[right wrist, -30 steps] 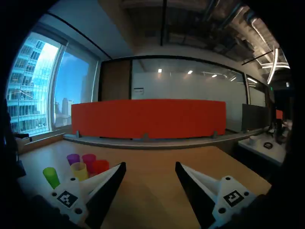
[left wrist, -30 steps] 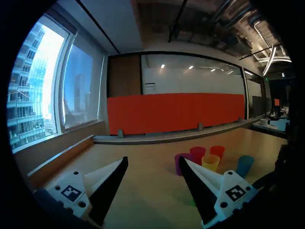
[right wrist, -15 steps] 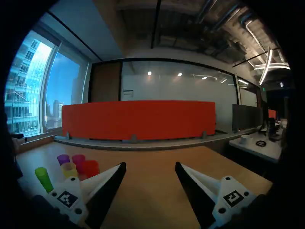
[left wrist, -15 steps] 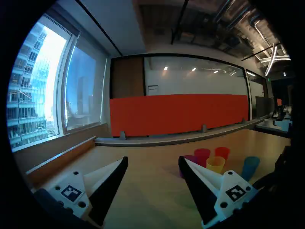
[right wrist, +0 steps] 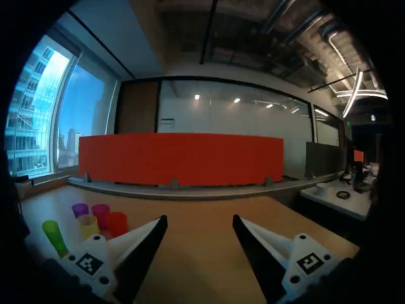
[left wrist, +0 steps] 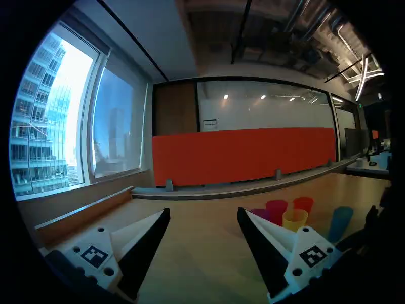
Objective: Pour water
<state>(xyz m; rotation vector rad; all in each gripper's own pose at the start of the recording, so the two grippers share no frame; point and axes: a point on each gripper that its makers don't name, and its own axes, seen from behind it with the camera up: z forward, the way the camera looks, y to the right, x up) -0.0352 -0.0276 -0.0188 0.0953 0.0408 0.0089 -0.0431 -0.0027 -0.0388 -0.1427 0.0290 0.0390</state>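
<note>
Several coloured plastic cups stand in a cluster on the wooden table (left wrist: 202,238). In the left gripper view a magenta cup (left wrist: 277,209), a red cup (left wrist: 303,204), a yellow cup (left wrist: 294,220), a blue cup (left wrist: 340,223) and part of a purple cup (left wrist: 258,213) sit right of and behind my left gripper (left wrist: 202,215), which is open and empty. In the right gripper view a green cup (right wrist: 53,236), a purple cup (right wrist: 80,210), a magenta cup (right wrist: 100,214), a yellow cup (right wrist: 88,225) and a red cup (right wrist: 117,223) stand to the left of my right gripper (right wrist: 199,220), also open and empty.
An orange partition (left wrist: 243,154) runs along the table's far edge above a grey rail (right wrist: 187,190). Large windows (left wrist: 45,131) line the left side, with a wooden ledge (left wrist: 76,215) below. A neighbouring desk (right wrist: 336,195) with small items lies to the right.
Both views have drifted: the cups have shifted right in the left gripper view and left in the right gripper view. Both grippers stay open.
</note>
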